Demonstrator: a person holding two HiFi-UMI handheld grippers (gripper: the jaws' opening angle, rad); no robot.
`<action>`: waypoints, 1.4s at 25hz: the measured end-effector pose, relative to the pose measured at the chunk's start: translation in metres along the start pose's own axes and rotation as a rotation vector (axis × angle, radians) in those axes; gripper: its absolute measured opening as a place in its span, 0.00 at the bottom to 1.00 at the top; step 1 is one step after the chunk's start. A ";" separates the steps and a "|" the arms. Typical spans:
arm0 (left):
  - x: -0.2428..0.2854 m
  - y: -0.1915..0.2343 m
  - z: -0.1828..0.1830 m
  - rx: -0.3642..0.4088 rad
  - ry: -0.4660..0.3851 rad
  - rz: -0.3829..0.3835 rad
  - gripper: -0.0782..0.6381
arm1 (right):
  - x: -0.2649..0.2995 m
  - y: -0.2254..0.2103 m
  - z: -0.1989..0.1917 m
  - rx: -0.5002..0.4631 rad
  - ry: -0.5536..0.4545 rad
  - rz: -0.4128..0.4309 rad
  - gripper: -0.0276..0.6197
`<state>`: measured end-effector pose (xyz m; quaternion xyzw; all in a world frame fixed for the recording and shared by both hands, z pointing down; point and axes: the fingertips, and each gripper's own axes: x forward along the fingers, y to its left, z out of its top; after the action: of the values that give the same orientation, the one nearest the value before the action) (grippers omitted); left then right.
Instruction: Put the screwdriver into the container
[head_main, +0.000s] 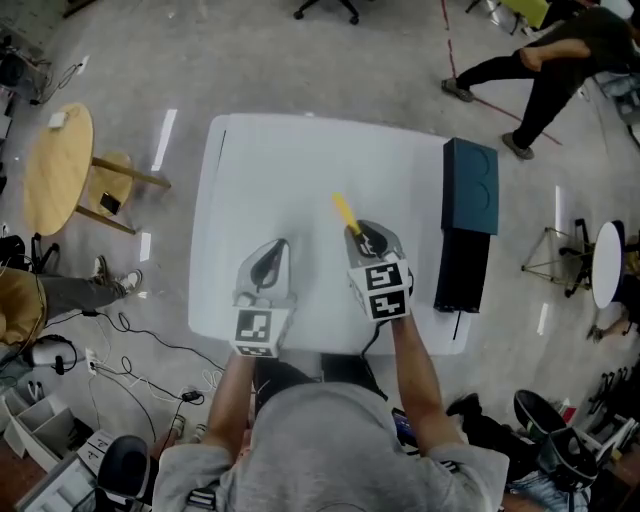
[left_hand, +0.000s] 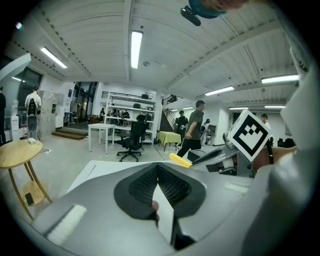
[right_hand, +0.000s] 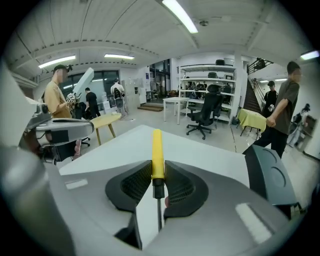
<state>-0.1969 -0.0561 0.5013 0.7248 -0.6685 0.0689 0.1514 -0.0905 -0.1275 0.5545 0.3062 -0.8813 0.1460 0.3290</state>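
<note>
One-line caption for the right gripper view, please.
Right gripper clamps the yellow-handled screwdriver over the white table, dark container at right.

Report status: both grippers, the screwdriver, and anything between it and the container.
Left gripper shut, empty. Right gripper shut on screwdriver, yellow handle forward, held above the table. Container at table's right edge; nothing lies between.
</note>
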 end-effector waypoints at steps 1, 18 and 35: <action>0.001 -0.005 0.005 0.005 -0.005 -0.008 0.13 | -0.007 -0.004 0.002 0.011 -0.014 -0.011 0.17; 0.026 -0.097 0.056 0.094 -0.072 -0.216 0.13 | -0.115 -0.062 0.001 0.168 -0.152 -0.197 0.17; 0.060 -0.212 0.062 0.153 -0.075 -0.433 0.13 | -0.202 -0.142 -0.059 0.327 -0.181 -0.389 0.17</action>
<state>0.0127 -0.1191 0.4341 0.8627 -0.4956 0.0583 0.0823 0.1492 -0.1204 0.4714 0.5305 -0.7965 0.1924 0.2171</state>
